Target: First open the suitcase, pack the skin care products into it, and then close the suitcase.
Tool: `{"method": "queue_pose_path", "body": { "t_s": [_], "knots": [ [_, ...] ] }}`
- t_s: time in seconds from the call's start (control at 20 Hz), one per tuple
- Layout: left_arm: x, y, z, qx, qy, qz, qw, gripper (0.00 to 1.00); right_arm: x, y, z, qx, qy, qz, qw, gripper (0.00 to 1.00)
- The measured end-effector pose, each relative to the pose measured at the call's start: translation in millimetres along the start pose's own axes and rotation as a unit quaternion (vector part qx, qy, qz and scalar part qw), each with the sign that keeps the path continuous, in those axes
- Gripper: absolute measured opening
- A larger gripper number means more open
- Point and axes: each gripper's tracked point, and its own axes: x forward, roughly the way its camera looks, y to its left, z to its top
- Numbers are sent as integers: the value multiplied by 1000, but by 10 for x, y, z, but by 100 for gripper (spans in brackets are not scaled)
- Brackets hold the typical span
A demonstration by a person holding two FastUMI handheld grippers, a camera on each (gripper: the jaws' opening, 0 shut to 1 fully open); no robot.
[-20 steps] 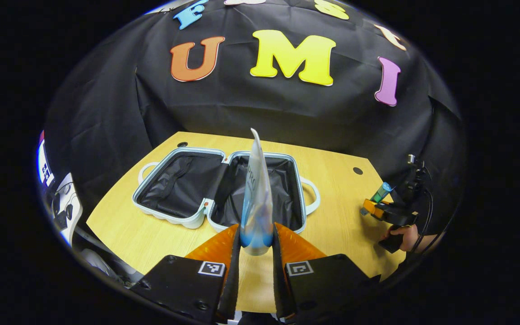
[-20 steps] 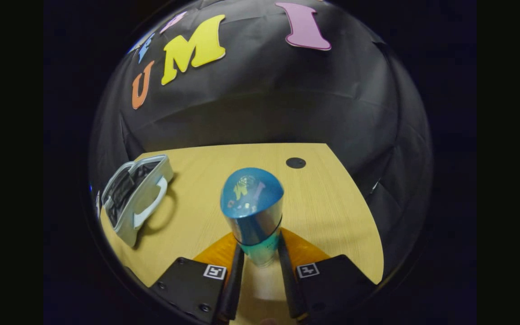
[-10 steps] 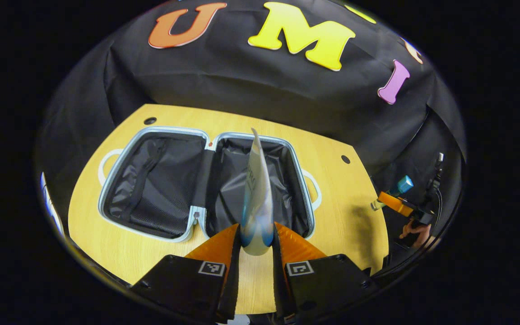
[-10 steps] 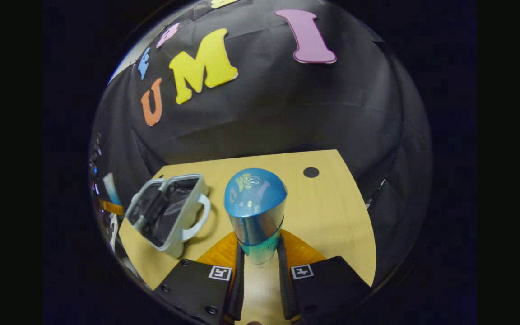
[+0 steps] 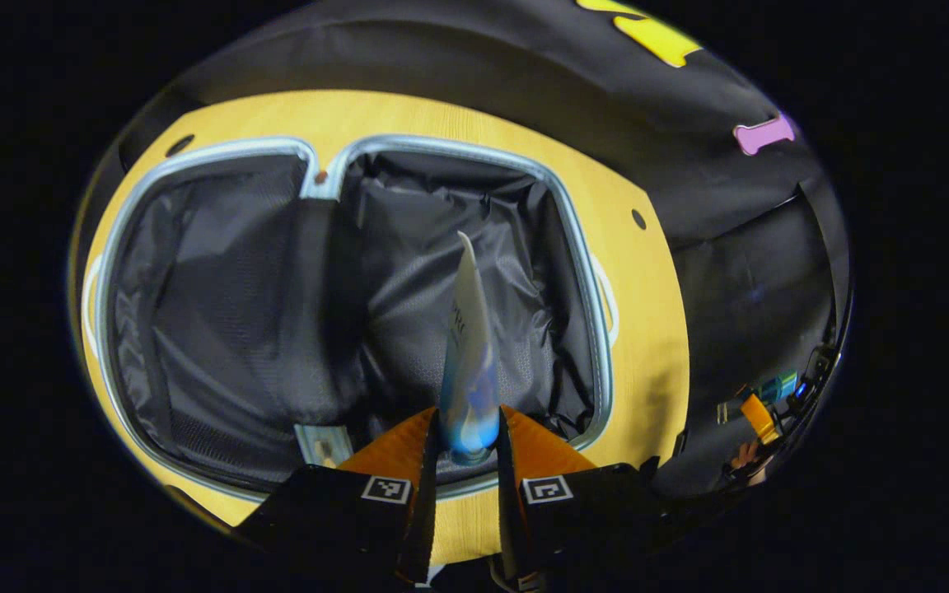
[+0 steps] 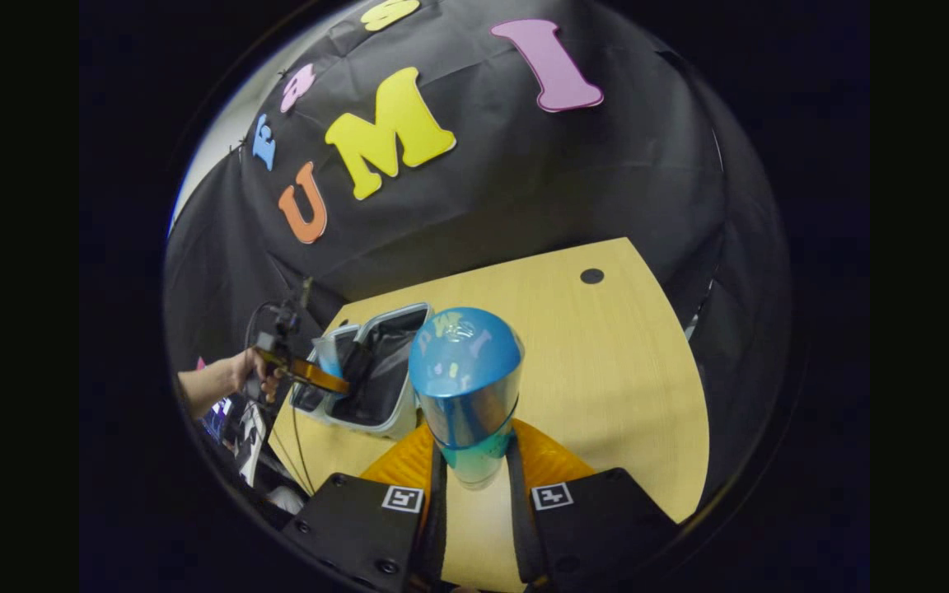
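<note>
Gripping one product each (two in all): left tool [image 5: 465, 441] tube [image 5: 466, 346], right tool [image 6: 474, 469] bottle [image 6: 466, 379].

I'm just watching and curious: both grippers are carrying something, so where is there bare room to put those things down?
Both halves of the open suitcase show bare black lining; the left gripper holds its tube over the right half. The table is free between the suitcase and the small round hole. It is tightest where the right gripper holds the bottle.
</note>
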Motion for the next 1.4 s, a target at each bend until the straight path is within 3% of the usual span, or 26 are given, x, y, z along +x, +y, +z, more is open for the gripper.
{"method": "queue_pose_path", "body": {
  "t_s": [0.25, 0.5, 1.0, 1.05, 1.1, 1.2, 1.25, 1.4],
  "knots": [
    [253, 212, -117, 6, 115, -4, 993, 35, -171, -2, -94, 13, 3, -13, 1000, 31],
    [303, 281, -153, -18, 157, 28, 987, 35, -258, -31, -161, 31, 2, -22, 999, 31],
    [423, 384, -170, -48, 175, 113, 977, 40, -250, 149, -108, 6, 6, -4, 1000, 31],
    [416, 376, -169, -46, 177, 119, 976, 48, -252, 176, -88, 1, 5, 0, 1000, 31],
    [419, 387, -174, -41, 179, 123, 975, 41, -271, 219, -76, -7, 4, 3, 1000, 31],
    [411, 337, -146, -44, 175, 121, 976, 43, -283, 276, -50, -21, 3, 8, 1000, 31],
    [432, 306, -165, -51, 170, 116, 977, 47, -280, 297, -37, -28, 2, 9, 1000, 31],
    [372, 171, -206, -62, 159, 108, 979, 79, -262, 419, 21, -49, 5, 20, 999, 31]
  ]
}}
